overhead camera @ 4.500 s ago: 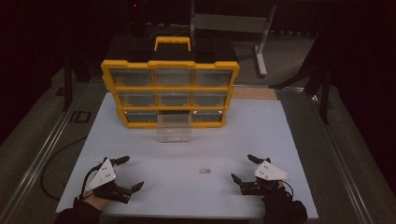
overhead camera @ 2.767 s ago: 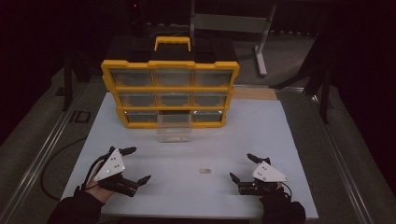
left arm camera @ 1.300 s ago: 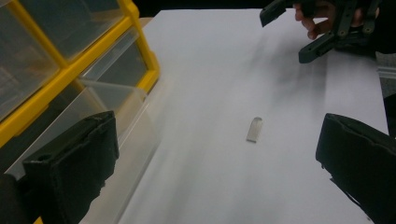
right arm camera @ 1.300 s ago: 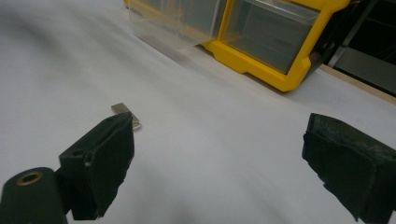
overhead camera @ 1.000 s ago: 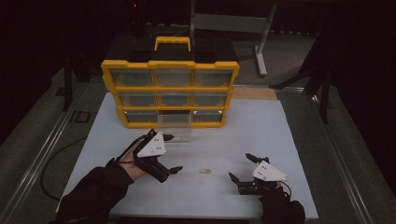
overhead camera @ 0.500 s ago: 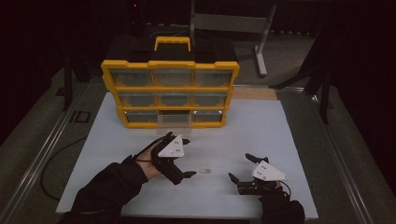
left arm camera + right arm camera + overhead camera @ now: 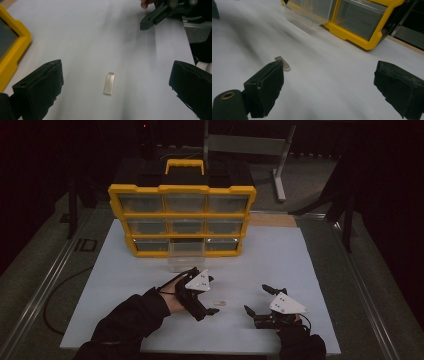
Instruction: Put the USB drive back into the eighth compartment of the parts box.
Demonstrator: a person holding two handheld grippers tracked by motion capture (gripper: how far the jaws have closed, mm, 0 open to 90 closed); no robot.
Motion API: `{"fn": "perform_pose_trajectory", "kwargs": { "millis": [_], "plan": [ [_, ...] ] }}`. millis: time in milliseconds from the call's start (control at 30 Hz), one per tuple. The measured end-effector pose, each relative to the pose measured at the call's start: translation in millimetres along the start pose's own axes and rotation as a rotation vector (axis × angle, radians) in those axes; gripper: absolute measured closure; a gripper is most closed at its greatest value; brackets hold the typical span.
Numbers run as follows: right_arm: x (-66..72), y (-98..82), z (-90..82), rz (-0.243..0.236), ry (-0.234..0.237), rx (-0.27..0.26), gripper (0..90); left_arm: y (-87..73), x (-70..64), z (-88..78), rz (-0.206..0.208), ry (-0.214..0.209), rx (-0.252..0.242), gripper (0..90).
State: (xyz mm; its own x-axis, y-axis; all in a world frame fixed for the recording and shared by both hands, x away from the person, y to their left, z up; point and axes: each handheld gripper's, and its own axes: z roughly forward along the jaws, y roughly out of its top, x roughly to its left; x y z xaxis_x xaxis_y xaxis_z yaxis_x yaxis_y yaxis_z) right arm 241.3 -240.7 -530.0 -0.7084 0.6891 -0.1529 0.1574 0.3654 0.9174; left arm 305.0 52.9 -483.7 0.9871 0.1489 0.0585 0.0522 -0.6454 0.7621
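A small flat silver metal piece [image 7: 219, 303] lies on the white table top near the front middle. My left gripper [image 7: 212, 295] stands open right at it; in the left gripper view the piece [image 7: 109, 83] lies flat between the two wide-apart jaws of that gripper [image 7: 116, 75], touching neither. My right gripper [image 7: 255, 298] rests open a little to the right of the piece, nothing between its jaws. In the right gripper view the piece [image 7: 283, 63] lies just beyond the left jaw of that gripper [image 7: 329, 75].
A yellow organizer [image 7: 182, 217] with clear drawers stands at the back of the white board [image 7: 300, 270]. Its bottom middle drawer [image 7: 186, 257] is pulled out toward me. A metal stand [image 7: 280, 175] rises behind. Dark floor surrounds the table.
My left gripper has travelled from the front left of the table rightward to the metal piece, jaws open around it. The right gripper has stayed where it was.
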Motion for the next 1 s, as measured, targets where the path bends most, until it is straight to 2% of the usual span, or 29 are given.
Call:
{"fn": "perform_pose_trajectory", "kwargs": {
  "millis": [100, 167, 400, 633, 767, 933, 1000],
  "plan": [
    [0.1, 0.3, -0.2, 0.002, 0.001, -0.003, 9.5, -0.9, 1.3, 7.8, -0.01, -0.014, 0.014, 0.4],
    [0.1, 0.0, 0.1, -0.001, 0.005, -0.001, 9.5, -1.6, 1.9, 11.9, 0.002, -0.01, 0.029, 0.4],
    [-0.4, -0.3, 0.5, -0.007, 0.007, 0.003, 9.5, -5.5, 4.9, 23.6, -0.018, -0.029, 0.044, 0.4],
    [-0.4, 0.3, 0.4, -0.007, 0.008, -0.001, 9.5, -8.6, 6.3, 35.1, -0.013, -0.039, 0.09, 0.7],
    [-0.8, 0.0, 0.4, -0.007, 0.011, 0.004, 9.5, -10.7, 7.5, 38.8, -0.015, -0.029, 0.107, 4.6],
    [-0.7, 0.1, 0.4, -0.008, 0.012, 0.003, 9.5, -13.2, 9.3, 40.6, -0.016, -0.024, 0.121, 15.9],
    [-0.5, 0.5, 0.2, -0.006, 0.013, 0.0, 9.5, -13.7, 9.0, 41.8, -0.017, -0.022, 0.123, 17.6]
  ]
}}
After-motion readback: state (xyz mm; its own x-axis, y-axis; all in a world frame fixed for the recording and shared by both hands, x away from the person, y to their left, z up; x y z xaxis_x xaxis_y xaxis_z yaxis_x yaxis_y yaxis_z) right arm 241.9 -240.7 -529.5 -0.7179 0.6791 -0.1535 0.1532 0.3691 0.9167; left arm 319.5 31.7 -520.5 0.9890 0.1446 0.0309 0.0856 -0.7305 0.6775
